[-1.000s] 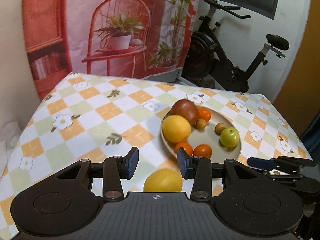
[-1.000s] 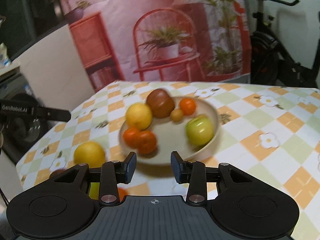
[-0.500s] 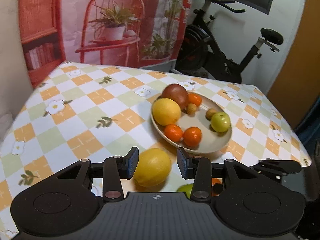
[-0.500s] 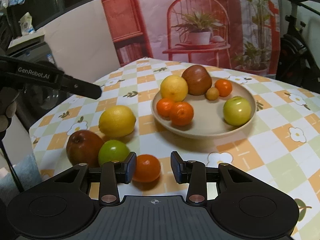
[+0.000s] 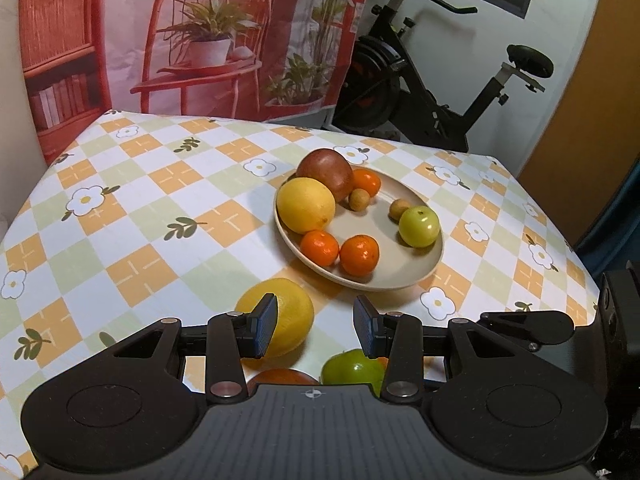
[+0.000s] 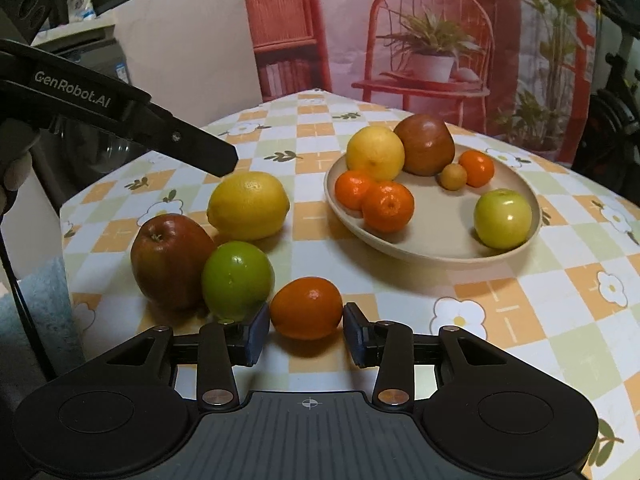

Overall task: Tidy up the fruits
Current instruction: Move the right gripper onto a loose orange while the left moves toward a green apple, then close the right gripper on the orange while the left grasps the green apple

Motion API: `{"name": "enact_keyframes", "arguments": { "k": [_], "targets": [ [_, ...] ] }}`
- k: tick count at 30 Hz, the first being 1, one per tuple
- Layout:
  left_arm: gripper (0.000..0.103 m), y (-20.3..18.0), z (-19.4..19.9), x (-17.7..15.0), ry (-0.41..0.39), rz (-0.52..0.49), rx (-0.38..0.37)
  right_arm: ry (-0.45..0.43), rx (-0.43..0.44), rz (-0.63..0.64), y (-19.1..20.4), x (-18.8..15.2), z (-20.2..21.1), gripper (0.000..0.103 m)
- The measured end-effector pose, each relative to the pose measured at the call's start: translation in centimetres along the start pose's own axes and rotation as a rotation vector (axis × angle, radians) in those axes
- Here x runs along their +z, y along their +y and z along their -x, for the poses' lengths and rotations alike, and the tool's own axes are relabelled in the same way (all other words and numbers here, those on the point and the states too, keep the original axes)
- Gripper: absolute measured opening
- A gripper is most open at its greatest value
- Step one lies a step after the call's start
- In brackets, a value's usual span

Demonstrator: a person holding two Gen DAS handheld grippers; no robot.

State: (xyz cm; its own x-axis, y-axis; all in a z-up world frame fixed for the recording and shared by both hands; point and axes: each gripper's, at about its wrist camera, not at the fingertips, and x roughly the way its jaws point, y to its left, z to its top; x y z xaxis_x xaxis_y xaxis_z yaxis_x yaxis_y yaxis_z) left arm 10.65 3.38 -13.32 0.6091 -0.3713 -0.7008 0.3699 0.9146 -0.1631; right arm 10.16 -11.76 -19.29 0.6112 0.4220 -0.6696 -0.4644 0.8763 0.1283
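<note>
Right hand-held gripper (image 6: 306,334), jaws spread, straddles a loose orange (image 6: 306,307) on the worktop (image 6: 496,300); left hand-held gripper (image 5: 315,330) released above a lemon (image 5: 286,316).

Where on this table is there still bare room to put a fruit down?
Bare cloth lies left of the plate, toward the backdrop, and in the plate's middle between the green apple and the oranges. It is crowded near the loose lemon and red apple.

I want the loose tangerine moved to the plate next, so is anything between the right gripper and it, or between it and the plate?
Nothing visible blocks either. The right gripper is open, with the tangerine right at its fingertips. Bare tablecloth lies between it and the plate. The green apple sits close on the tangerine's left, off that path.
</note>
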Motion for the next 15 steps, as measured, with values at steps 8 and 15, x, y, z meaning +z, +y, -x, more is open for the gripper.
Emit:
{"name": "enact_keyframes", "arguments": {
  "k": [8, 15],
  "targets": [
    [0.044, -0.5, -0.5, -0.4, 0.028, -0.007, -0.014, -0.037, -0.005, -0.048, -1.0, -0.2, 0.9, 0.037],
    [0.044, -2.1, -2.0, -0.9, 0.094, -0.088, -0.031, -0.076, -0.051, -0.116, -3.3, -0.5, 2.3, 0.037]
  ]
}}
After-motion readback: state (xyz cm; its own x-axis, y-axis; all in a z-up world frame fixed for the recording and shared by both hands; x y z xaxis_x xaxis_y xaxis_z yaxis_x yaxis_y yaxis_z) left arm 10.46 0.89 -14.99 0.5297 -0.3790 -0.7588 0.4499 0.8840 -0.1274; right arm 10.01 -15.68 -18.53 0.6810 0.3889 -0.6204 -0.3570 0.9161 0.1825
